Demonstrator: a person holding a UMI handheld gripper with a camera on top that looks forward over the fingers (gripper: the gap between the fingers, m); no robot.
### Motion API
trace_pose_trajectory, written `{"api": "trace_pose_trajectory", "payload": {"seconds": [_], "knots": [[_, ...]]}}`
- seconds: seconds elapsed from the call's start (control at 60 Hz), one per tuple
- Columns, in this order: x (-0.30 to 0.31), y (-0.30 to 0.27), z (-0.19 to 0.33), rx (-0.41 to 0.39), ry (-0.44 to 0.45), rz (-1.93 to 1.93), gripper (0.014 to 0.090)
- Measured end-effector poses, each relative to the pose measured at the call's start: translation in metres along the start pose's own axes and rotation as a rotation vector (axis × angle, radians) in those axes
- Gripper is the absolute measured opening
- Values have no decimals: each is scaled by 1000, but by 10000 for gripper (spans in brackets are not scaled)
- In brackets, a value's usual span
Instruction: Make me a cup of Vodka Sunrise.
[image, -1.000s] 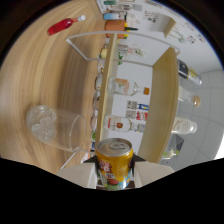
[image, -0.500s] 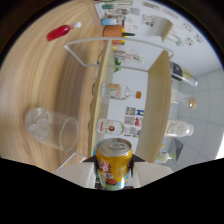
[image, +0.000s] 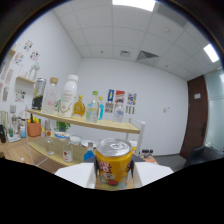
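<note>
In the gripper view, the gripper (image: 114, 175) holds a small yellow and orange metal drink can (image: 114, 162) with a shiny silver top. The can stands up straight between the two white fingers (image: 75, 175), one on each side of it. Both fingers press against its sides, so the gripper is closed on the can.

Beyond the can, up and off to the left, there is a long wooden shelf (image: 85, 122). Many bottles stand in a row on it. One is a tall white plastic bottle (image: 68, 97) with a white cap. Just beside it is a small round bottle of orange drink (image: 79, 107). Further along there is a clear bottle with a blue cap (image: 100, 109).

A lower wooden shelf (image: 50, 152) sits under the top one, nearer the gripper. A clear little glass jar (image: 49, 146) stands on it. Far to the left is an orange pot (image: 34, 129) with pens in it.

Behind everything is a white wall (image: 150, 100), and a dark door (image: 192, 120) is off to the right.
</note>
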Motion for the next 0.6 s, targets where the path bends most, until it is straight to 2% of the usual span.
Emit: {"api": "trace_pose_trajectory", "payload": {"seconds": [0.05, 0.317, 0.5, 0.6], "knots": [[13, 24, 1, -23, 7, 54, 518], [51, 172, 21, -262, 22, 208, 517], [44, 231, 30, -384, -8, 217, 516], [38, 248, 31, -410, -29, 184, 518]]}}
